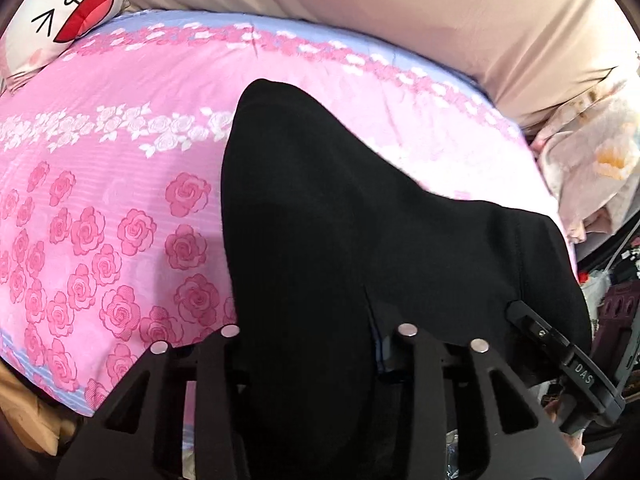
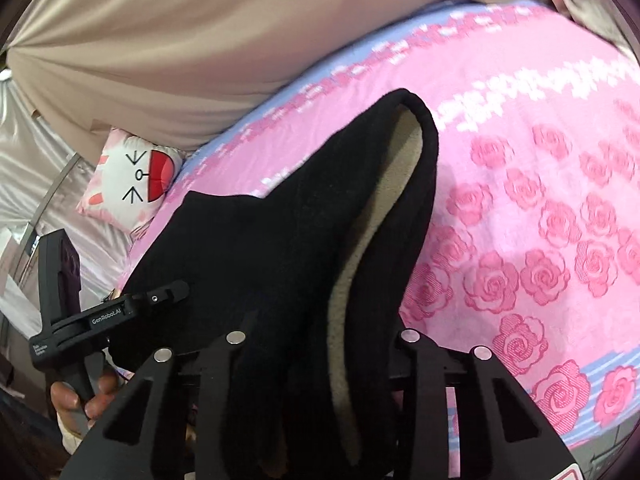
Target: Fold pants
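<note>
Holding: black pants [image 1: 320, 240], lifted at one end, rest trailing across the pink rose bedspread [image 1: 100, 200]
Left gripper [image 1: 316, 336]: fingers narrow, clamped on cloth
Right gripper [image 2: 320, 340]: same, gripping beside pale fleece lining
Handling: soft, limp, thickish; best pinched at edges, likely sagging between grips

A pink bedspread [image 1: 120, 184] printed with roses and edged in pale blue covers the bed. A white cartoon-face cushion [image 2: 136, 178] lies at its corner. Beige curtain fabric [image 1: 400, 4] hangs behind. A crumpled floral quilt [image 1: 592, 160] sits beside the bed.
</note>
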{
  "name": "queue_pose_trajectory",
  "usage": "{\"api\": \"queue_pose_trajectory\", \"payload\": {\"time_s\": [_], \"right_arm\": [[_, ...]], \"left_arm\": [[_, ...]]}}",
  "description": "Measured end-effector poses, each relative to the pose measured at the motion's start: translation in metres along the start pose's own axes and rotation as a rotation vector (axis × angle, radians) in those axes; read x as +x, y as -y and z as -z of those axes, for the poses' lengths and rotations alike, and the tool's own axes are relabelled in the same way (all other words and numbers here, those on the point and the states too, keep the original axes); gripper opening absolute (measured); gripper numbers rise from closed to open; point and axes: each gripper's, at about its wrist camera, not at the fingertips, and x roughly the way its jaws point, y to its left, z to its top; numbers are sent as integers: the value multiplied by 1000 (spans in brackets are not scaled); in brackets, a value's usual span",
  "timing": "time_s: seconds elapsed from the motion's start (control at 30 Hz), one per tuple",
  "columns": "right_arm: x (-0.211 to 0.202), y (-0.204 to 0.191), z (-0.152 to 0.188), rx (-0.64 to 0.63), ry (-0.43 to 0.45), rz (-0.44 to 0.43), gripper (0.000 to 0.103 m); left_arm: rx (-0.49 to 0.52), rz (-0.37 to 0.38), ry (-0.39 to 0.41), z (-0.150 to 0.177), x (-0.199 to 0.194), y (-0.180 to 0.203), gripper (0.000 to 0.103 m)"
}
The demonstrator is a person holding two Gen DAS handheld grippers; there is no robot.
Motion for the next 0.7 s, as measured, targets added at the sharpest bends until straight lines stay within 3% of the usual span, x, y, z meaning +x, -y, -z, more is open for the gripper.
{"api": "queue_pose_trajectory", "payload": {"time_s": [0.37, 0.7], "right_arm": [[-40, -35, 4, -86, 52, -31, 33], [-87, -38, 6, -126, 125, -75, 33]], "left_arm": [[75, 48, 71, 15, -44, 16, 32], [117, 63, 148, 16, -84, 29, 32]]}}
